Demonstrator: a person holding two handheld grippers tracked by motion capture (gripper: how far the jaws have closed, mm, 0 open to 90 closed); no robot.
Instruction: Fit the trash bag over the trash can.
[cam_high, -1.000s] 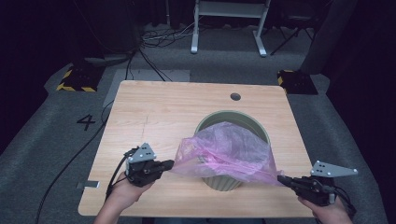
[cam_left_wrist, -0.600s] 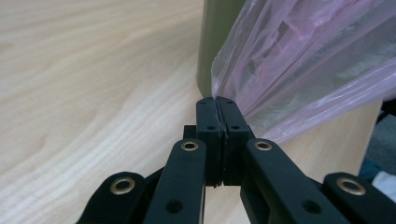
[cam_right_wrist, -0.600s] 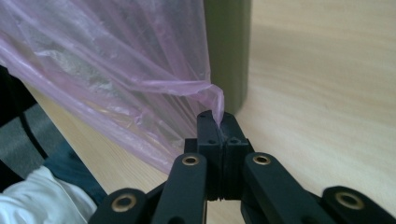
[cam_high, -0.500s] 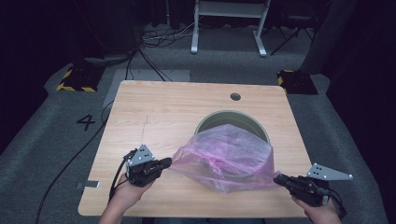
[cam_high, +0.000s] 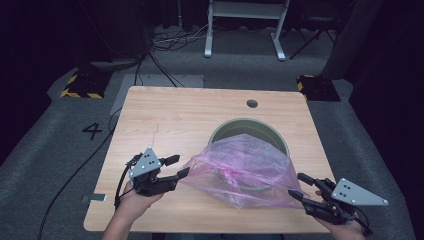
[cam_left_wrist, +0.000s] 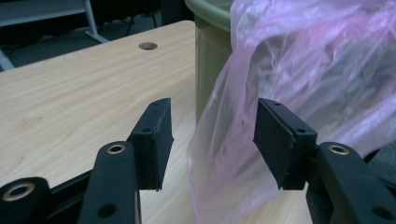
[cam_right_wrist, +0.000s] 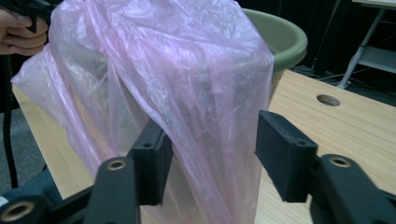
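1. The left gripper (cam_high: 181, 166) has just been opening; its jaws stand apart, and an edge of the pink bag (cam_high: 245, 167) hangs loose between them, pressed by neither pad.
2. The right gripper (cam_high: 299, 186) has just been opening too; its jaws stand apart with bag film between them, unclamped.
3. Beyond both pairs of jaws, the bag drapes over the green bin (cam_high: 227, 131) on the table (cam_high: 170, 117).

Pink plastic bag (cam_high: 245, 170) draped over green bin (cam_high: 248, 131).
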